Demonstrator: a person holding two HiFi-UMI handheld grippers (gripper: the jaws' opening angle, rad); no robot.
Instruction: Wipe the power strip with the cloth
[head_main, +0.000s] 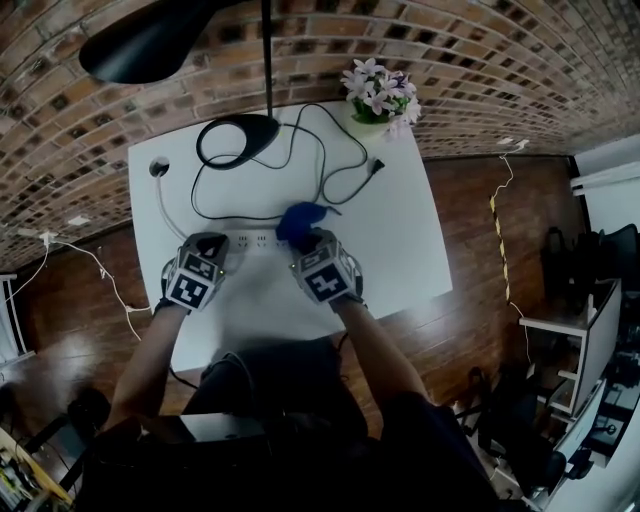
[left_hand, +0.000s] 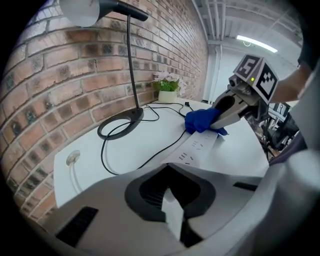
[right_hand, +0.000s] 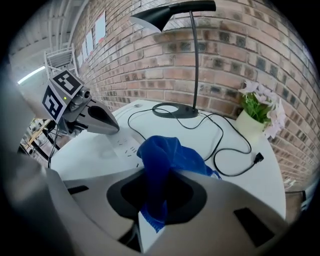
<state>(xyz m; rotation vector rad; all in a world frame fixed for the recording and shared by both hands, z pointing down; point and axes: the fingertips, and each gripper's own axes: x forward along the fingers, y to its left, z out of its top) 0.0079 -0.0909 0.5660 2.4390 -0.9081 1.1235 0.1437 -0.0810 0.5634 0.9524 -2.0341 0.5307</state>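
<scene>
On the table (head_main: 400, 250), nearest the person, the left gripper (head_main: 207, 244) has its jaws pressed together on nothing, its tip at the strip's (head_main: 255, 241) left end. The right gripper (head_main: 310, 243) pinches the blue cloth (head_main: 300, 218), which is bunched over the strip's right end (touching it, by the left gripper view). Beyond lie a black cord (head_main: 377, 166), a lamp (head_main: 245, 130) and flowers (head_main: 380, 95) by the brick wall (head_main: 450, 60).
</scene>
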